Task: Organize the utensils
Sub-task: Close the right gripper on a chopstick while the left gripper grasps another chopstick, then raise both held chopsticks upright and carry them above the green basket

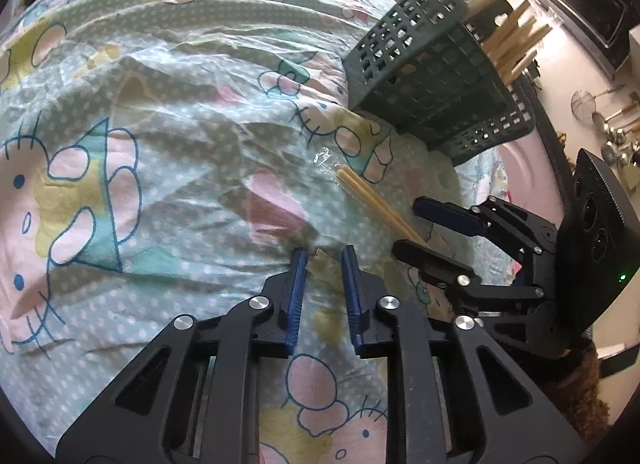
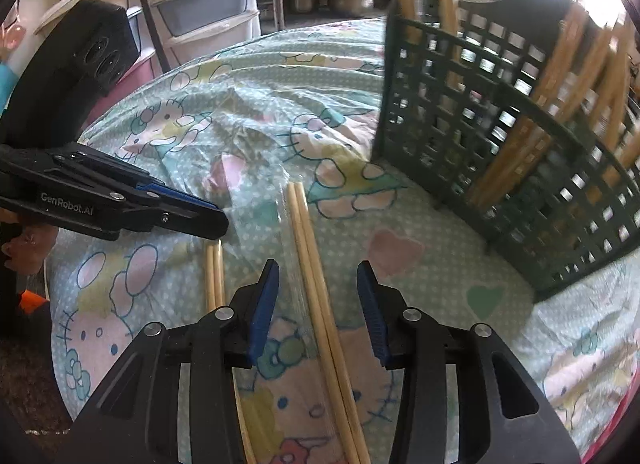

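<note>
Both grippers are matte black with angular, cut-out linkage arms; the left gripper [image 1: 323,254] has ribbed blue pads [image 1: 295,296] and round silver screws at its joints; the right gripper [image 2: 317,270] matches it, blue pads [image 2: 262,314] and silver screw heads alike; white "GenRobot.AI" lettering marks the left gripper's side; a small green light glows on the right unit's body.

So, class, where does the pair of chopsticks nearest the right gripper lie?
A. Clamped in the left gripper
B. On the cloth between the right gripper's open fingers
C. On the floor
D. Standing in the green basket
B: the chopsticks lie flat on the cloth, running between the spread fingers of the right gripper, and neither finger touches them.
</note>
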A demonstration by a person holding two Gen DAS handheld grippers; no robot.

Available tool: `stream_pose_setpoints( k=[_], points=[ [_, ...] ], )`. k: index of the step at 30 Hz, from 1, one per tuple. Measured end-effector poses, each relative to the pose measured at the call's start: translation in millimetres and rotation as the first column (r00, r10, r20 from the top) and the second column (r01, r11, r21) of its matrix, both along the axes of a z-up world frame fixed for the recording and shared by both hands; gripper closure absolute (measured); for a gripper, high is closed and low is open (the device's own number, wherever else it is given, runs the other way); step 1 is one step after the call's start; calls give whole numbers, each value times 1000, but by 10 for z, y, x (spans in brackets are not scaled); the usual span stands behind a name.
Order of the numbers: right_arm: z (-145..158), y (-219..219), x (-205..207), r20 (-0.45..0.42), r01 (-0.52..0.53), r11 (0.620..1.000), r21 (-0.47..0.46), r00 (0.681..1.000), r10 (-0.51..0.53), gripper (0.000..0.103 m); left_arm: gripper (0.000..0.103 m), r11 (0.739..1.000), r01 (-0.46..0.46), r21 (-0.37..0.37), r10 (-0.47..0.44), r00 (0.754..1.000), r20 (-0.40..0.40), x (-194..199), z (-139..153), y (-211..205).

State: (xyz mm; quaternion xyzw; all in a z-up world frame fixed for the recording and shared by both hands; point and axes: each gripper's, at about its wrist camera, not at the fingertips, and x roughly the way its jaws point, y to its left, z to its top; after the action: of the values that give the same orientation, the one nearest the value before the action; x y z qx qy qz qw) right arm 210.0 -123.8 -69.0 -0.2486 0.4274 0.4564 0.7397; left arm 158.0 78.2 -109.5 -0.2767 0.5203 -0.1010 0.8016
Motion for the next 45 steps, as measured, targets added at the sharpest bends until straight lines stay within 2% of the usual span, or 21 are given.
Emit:
stream_pose_setpoints(
  k=[5, 13, 17, 19, 30, 39, 45],
  points=[
    [-23, 222, 69, -7, -24, 999, -38, 1000, 24, 68, 98, 1000, -11, -23, 11, 1000, 3, -33, -21, 82],
    [-55, 478, 188, -44, -23, 997, -70, 999, 20, 73, 101, 1000, -6, -26, 7, 1000, 29, -113, 24, 148],
    [-53, 541, 165, -33, -29, 996, -82, 999, 26, 89, 102, 999, -4, -34, 6, 999, 51, -160, 93, 134],
    [-32, 532, 172, -41, -23, 997, -74, 999, 20, 91, 102, 999, 2, -32, 0, 998, 69, -190, 164, 123],
    [473, -6, 173, 1, 83, 993, 87, 997, -83, 93, 103, 998, 53, -32, -46, 981, 188, -243, 597, -45],
    [894, -509, 106, 53, 167, 962, 218, 982, -183, 93, 103, 992, 125, 2, -120, 947, 298, -224, 1055, -331],
    [1166, -821, 97, 91, 219, 927, 304, 962, -257, 93, 103, 981, 190, 30, -188, 913, 362, -134, 1372, -588]
  ],
)
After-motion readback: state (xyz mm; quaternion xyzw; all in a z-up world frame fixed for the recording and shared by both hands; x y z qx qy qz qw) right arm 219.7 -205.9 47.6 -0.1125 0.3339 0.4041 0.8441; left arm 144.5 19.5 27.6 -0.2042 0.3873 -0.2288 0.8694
